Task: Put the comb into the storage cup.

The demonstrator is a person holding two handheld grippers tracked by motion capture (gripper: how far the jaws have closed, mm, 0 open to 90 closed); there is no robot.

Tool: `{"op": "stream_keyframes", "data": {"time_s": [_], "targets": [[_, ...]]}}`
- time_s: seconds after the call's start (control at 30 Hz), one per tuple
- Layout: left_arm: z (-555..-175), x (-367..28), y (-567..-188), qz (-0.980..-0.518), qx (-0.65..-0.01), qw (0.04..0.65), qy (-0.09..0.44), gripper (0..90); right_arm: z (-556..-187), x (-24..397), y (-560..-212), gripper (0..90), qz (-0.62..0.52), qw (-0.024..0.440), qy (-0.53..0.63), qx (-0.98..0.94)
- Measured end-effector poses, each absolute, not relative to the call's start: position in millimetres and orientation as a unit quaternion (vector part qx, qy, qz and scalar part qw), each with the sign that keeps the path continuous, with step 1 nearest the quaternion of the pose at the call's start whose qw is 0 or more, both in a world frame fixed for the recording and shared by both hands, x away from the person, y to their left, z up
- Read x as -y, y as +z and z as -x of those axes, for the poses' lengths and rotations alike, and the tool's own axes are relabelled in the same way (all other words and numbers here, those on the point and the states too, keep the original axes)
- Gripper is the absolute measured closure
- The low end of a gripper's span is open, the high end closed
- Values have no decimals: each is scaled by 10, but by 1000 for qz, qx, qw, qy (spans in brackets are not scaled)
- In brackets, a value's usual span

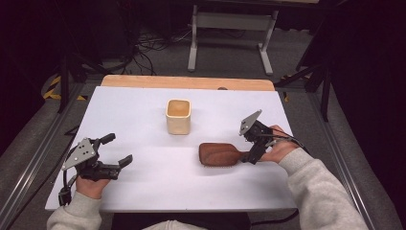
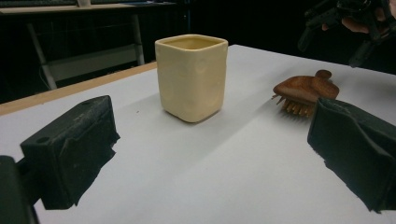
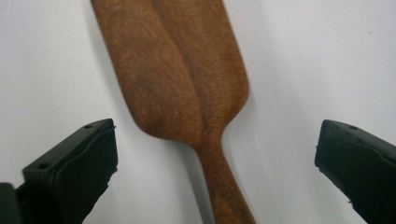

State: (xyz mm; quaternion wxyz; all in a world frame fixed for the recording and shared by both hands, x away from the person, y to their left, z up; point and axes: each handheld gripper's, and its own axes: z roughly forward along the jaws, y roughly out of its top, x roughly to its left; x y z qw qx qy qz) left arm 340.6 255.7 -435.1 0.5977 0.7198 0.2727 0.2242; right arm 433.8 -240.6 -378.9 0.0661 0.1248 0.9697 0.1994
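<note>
A bench (image 1: 143, 191) with a white top and a bare wooden strip along its far edge carries two things. A cream square cup (image 1: 178, 116) stands upright near the middle. A wooden hairbrush (image 1: 218, 154) lies flat, bristles down, nearer the person and to the right, apart from the cup

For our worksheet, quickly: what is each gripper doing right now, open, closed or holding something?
Left gripper: open, holding nothing.
Right gripper: open above the wooden brush handle, not gripping it.
</note>
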Motion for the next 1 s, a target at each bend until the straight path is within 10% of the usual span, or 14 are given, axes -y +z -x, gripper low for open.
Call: {"op": "stream_keyframes", "data": {"time_s": [0.27, 1.0], "targets": [[-3404, -2558, -4352, -720, -273, 598, 223, 23, -4361, 2376, -3917, 76, -90, 37, 152, -984], [-3406, -2560, -4361, -721, -274, 598, 218, 22, -4467, 2218, -4152, 626, -30, 26, 37, -999]]}}
